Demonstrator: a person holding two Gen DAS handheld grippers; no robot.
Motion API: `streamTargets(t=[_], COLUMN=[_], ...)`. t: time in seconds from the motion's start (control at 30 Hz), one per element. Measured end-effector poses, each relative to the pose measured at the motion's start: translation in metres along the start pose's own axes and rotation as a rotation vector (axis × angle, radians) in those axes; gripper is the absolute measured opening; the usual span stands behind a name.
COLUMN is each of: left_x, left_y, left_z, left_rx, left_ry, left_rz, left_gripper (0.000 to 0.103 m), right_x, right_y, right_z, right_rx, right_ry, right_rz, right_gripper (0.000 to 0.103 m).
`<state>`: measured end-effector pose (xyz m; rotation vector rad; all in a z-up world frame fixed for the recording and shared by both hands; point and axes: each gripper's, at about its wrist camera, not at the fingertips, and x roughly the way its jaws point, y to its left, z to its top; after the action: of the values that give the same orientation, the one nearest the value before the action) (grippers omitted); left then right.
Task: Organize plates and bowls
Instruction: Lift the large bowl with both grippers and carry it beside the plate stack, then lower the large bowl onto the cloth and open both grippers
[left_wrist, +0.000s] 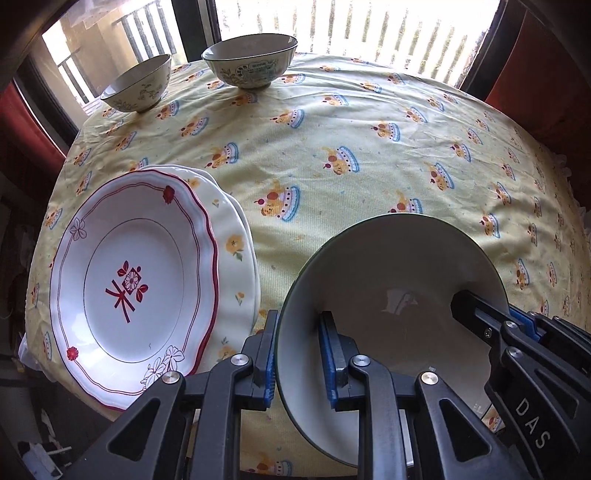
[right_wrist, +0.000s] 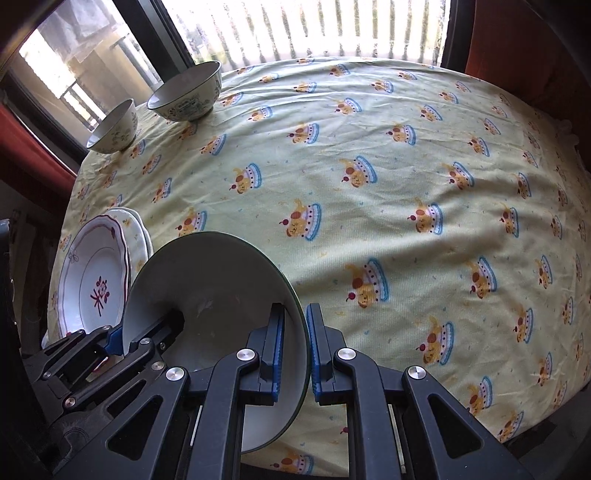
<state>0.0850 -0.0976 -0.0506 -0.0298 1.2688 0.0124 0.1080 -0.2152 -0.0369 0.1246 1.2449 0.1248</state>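
Observation:
A big white bowl (left_wrist: 391, 266) with a dark green rim is held by both grippers above the table's near edge. My left gripper (left_wrist: 299, 354) straddles its left rim, one finger inside and one outside. My right gripper (right_wrist: 295, 347) straddles its right rim (right_wrist: 236, 273) the same way and shows in the left wrist view (left_wrist: 491, 325). A red-patterned plate (left_wrist: 133, 284) lies on a yellow-flowered plate (left_wrist: 232, 236) at the left, also seen in the right wrist view (right_wrist: 96, 280). A small bowl (left_wrist: 138, 88) and a larger bowl (left_wrist: 251, 61) stand at the far left.
The round table wears a yellow cloth (left_wrist: 369, 147) with a cartoon print. A window with balcony railing (left_wrist: 351, 22) is behind it. Red curtains (left_wrist: 535, 66) hang at both sides.

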Motion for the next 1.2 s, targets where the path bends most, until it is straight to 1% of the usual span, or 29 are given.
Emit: streamTargets(t=[0.1,0.27,0.4,0.57,0.63,0.67,0.7,0.73,0.77,0.8,0.83,0.87,0.9,0.93,0.97,1.03,1.1,1.2], left_x=[0.001,0.000,-0.004,-0.001,-0.001,-0.001,-0.002,-0.004,-0.008,-0.013,-0.019,-0.027,-0.033,-0.037,-0.038,-0.038,-0.037,-0.036], left_y=[-0.001,-0.001,0.000,0.004,0.005,0.006,0.006,0.005,0.003,-0.001,-0.004,-0.007,-0.010,-0.012,-0.013,-0.006,0.004,0.018], left_z=[-0.004,-0.004,-0.002,0.000,0.001,0.002,0.003,0.005,0.007,0.009,0.010,0.012,0.014,0.016,0.019,0.025,0.031,0.041], left_rx=[-0.014,-0.031,-0.040,-0.056,-0.063,-0.072,-0.085,-0.090,-0.080,-0.060,-0.041,-0.022,0.005,0.027,0.037,0.015,-0.021,-0.026], left_ry=[-0.008,-0.025,-0.058,-0.049,-0.045,-0.041,-0.037,-0.039,-0.044,-0.058,-0.089,-0.131,-0.164,-0.177,-0.176,-0.163,-0.152,-0.149], left_rz=[0.013,0.028,0.061,0.041,0.023,0.004,-0.010,-0.008,-0.004,0.004,0.023,0.043,0.067,0.083,0.095,0.076,0.051,0.031], left_gripper=[0.019,0.019,0.019,0.019,0.022,0.027,0.032,0.036,0.040,0.059,0.081,0.086,0.088,0.091,0.091,0.092,0.092,0.093], right_x=[0.004,0.006,0.008,0.011,0.009,0.006,0.004,-0.001,-0.006,-0.010,-0.014,-0.018,-0.022,-0.025,-0.028,-0.034,-0.036,-0.035], right_y=[-0.001,-0.002,-0.001,-0.003,-0.001,0.000,0.001,0.002,0.001,-0.001,0.000,0.000,0.002,0.005,0.008,0.015,0.022,0.032], right_z=[-0.003,-0.001,0.003,0.005,0.006,0.007,0.009,0.011,0.014,0.016,0.018,0.021,0.023,0.025,0.028,0.033,0.040,0.049], right_rx=[-0.012,-0.041,-0.044,-0.009,-0.014,-0.027,-0.040,-0.043,-0.040,-0.036,-0.034,-0.034,-0.036,-0.042,-0.055,-0.086,-0.099,-0.091], right_ry=[0.012,0.000,0.005,-0.008,-0.021,-0.031,-0.045,-0.065,-0.091,-0.110,-0.121,-0.128,-0.129,-0.132,-0.140,-0.155,-0.156,-0.147], right_rz=[0.008,0.021,0.048,0.063,0.048,0.025,-0.003,-0.032,-0.055,-0.068,-0.071,-0.068,-0.067,-0.070,-0.074,-0.089,-0.086,-0.087], right_gripper=[0.015,0.015,0.015,0.016,0.018,0.022,0.035,0.048,0.053,0.064,0.073,0.075,0.076,0.078,0.079,0.083,0.084,0.084])
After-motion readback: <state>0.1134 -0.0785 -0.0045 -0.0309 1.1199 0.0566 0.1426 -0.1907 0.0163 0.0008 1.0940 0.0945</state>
